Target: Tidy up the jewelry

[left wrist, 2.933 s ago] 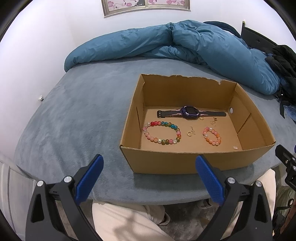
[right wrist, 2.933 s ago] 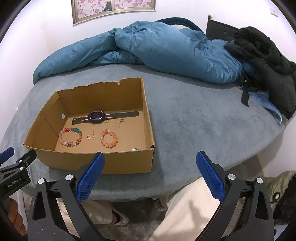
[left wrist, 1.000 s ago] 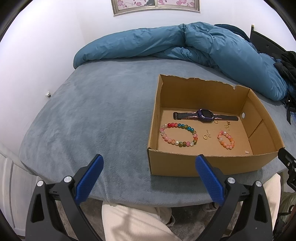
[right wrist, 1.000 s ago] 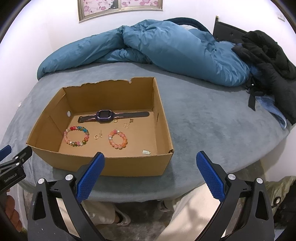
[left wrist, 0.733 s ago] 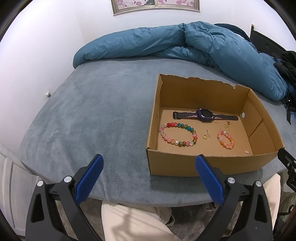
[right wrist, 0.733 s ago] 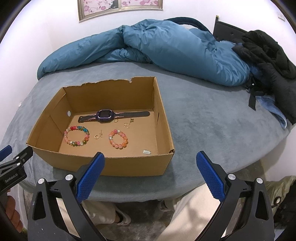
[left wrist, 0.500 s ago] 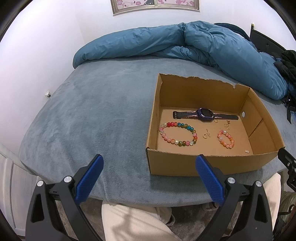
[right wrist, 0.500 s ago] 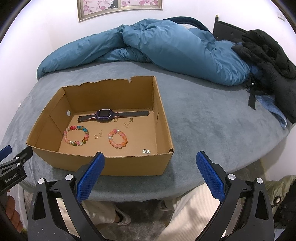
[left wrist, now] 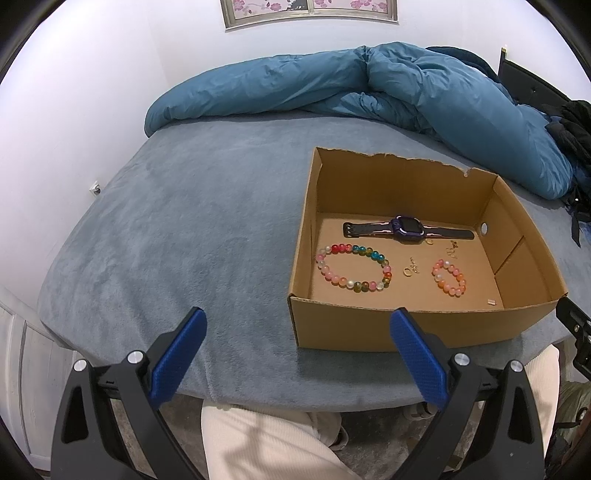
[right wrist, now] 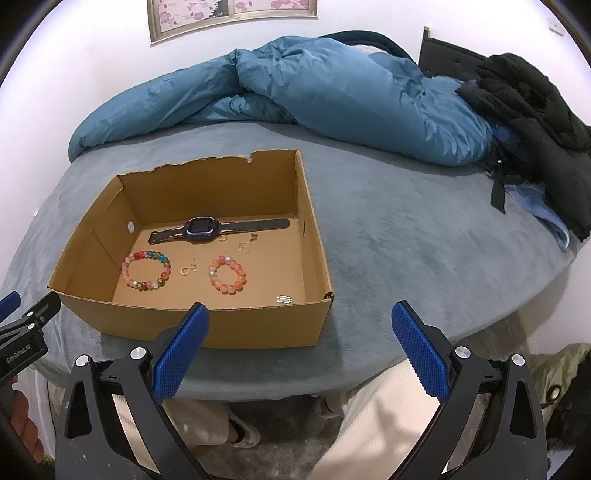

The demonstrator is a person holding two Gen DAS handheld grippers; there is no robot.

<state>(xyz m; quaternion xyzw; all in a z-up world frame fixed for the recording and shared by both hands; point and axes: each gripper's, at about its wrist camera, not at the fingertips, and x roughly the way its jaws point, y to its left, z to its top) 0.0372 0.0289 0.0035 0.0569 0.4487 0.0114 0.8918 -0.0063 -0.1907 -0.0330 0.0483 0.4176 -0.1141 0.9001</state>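
Near the front edge of the bed (left wrist: pixel 192 236), toward its right side: open cardboard box (left wrist: pixel 369 328), resting flat on the grey-blue cover. On the box floor, along the back wall: purple watch (left wrist: pixel 408 229), strap laid out straight, face up. Toward the front left corner of the box: large multicoloured bead bracelet (left wrist: pixel 352 267), lying flat. Toward the right: smaller pink-orange bead bracelet (left wrist: pixel 448 277), well apart from the large one. Between the two bracelets: small gold ring (left wrist: pixel 406 272), with a tiny trinket just beside it, too small to identify. More tiny gold pieces close to the watch strap, details unclear. Small pale tag (right wrist: pixel 283 298) near the front right corner of the box floor.

Left gripper (left wrist: pixel 295 349): held off the front edge of the bed, to the left of the box front; jaws spread wide, nothing between them. Right gripper (right wrist: pixel 301 347): held off the front edge, before the box's front right corner; jaws likewise spread wide, holding nothing.

Along the far edge of the bed: rumpled blue duvet (right wrist: pixel 314 92). At the far right corner: black clothing (right wrist: pixel 535 122). On the wall behind: framed flower picture (left wrist: pixel 310 9).
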